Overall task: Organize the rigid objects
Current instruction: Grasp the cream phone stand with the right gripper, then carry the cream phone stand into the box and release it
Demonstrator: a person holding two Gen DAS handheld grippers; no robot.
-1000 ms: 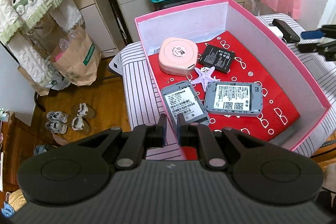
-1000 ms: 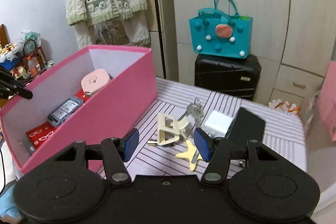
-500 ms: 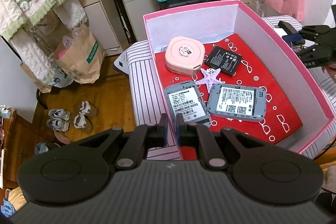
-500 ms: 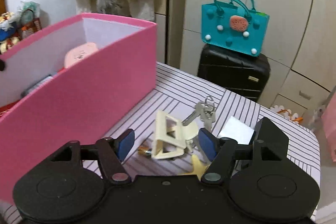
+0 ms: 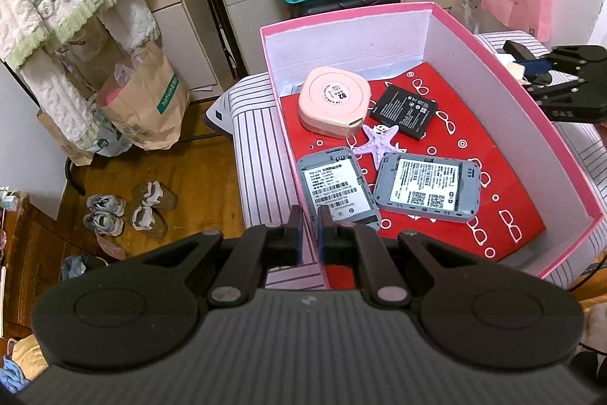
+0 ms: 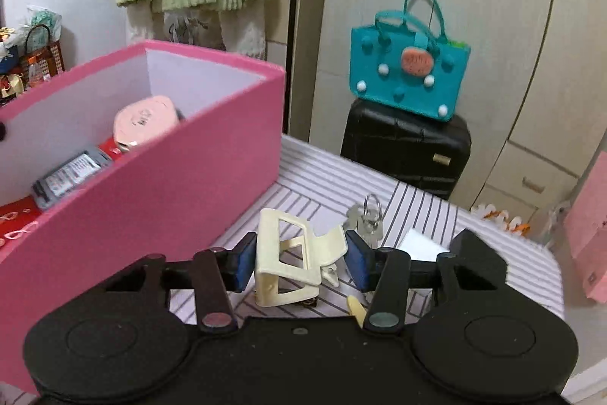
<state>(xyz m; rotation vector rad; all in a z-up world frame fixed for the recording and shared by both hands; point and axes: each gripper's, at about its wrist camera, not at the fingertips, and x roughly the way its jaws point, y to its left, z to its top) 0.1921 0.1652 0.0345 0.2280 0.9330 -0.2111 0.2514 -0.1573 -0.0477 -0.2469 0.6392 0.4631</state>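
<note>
The pink box (image 5: 341,14) stands on the striped surface and holds a pink round case (image 5: 334,101), a black battery (image 5: 404,109), a purple starfish (image 5: 377,143) and two grey devices (image 5: 337,188) (image 5: 426,188). My left gripper (image 5: 309,226) is shut on the box's near left wall. Right of the box (image 6: 170,185), a cream hair clip (image 6: 292,253) sits between the blue pads of my right gripper (image 6: 299,259). Its jaws are closing and both pads touch the clip. That gripper (image 5: 531,78) also shows beyond the box's right wall.
Keys (image 6: 366,222), a white block (image 6: 421,245), a black flat object (image 6: 478,253) and a yellow piece (image 6: 354,304) lie near the clip. A teal bag (image 6: 409,78) sits on a black suitcase (image 6: 406,147). Paper bags (image 5: 144,109) and shoes (image 5: 129,211) are on the floor.
My right gripper has moved in over the hair clip, and its jaws have narrowed from wide apart to touching it. The left gripper and the box have stayed put.
</note>
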